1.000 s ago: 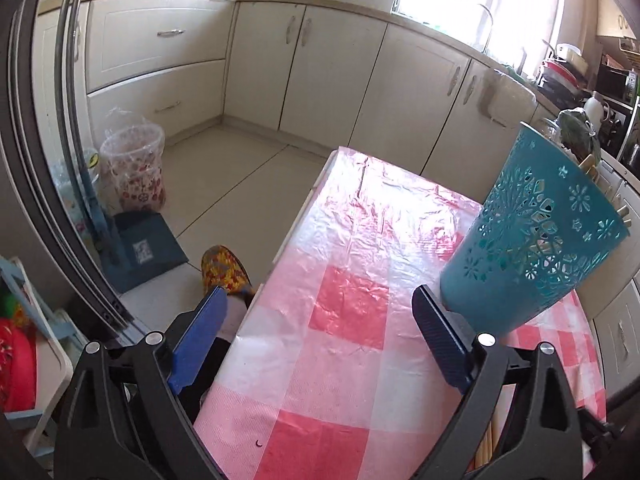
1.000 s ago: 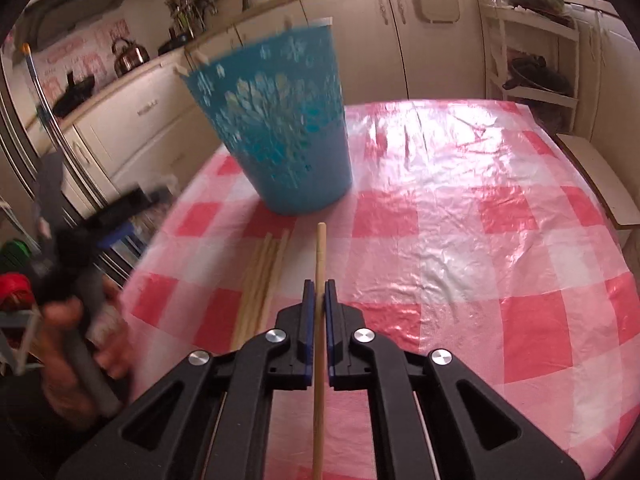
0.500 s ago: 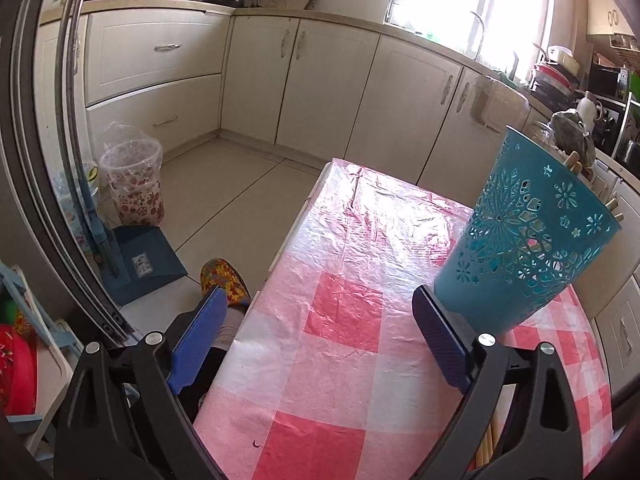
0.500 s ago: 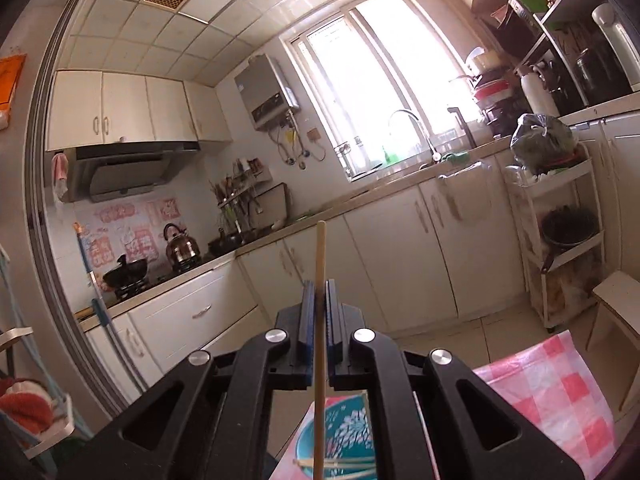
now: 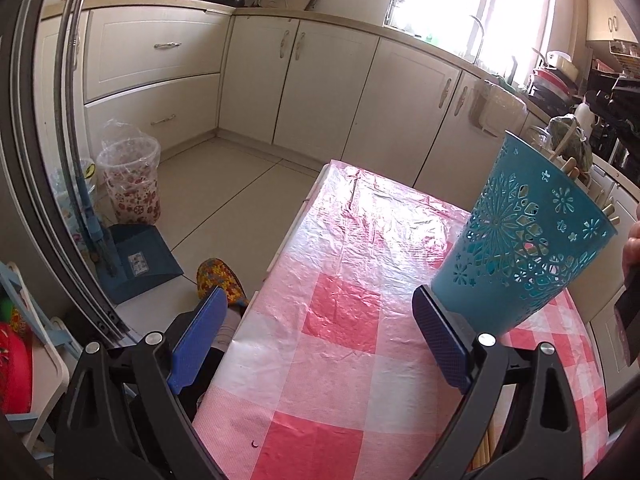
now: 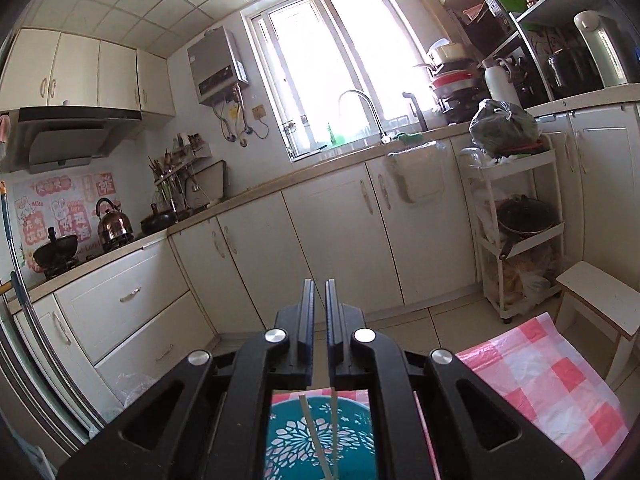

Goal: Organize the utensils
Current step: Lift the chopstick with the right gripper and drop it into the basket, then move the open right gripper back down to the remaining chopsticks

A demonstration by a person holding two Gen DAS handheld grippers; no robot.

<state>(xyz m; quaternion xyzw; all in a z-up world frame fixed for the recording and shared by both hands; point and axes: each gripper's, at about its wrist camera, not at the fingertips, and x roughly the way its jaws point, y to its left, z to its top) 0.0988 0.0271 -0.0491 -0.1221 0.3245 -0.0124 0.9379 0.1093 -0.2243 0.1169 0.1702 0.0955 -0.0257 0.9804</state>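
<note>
In the left wrist view a teal cut-out utensil holder (image 5: pixel 520 248) stands on the pink checked table, just beyond my right finger. Wooden chopstick tips (image 5: pixel 570 168) poke over its rim. My left gripper (image 5: pixel 318 300) is open and holds nothing. More chopsticks (image 5: pixel 484 444) lie on the cloth under its right side. My right gripper (image 6: pixel 319 285) hangs above the holder (image 6: pixel 320 436), pointing at the cabinets; its jaws are shut to a thin slit with nothing showing between them. Two pale chopsticks (image 6: pixel 308 424) stand in the holder below it.
The pink checked tablecloth (image 5: pixel 340 312) ends at the table's left edge above the tiled floor. A hand (image 5: pixel 632 246) shows at the right edge of the left wrist view. A white stool (image 6: pixel 600 304) and a shelf cart (image 6: pixel 516 236) stand beyond the table.
My right gripper rose from the table and tilted up over the holder. The chopstick held between its fingers no longer shows there. The left gripper stayed put.
</note>
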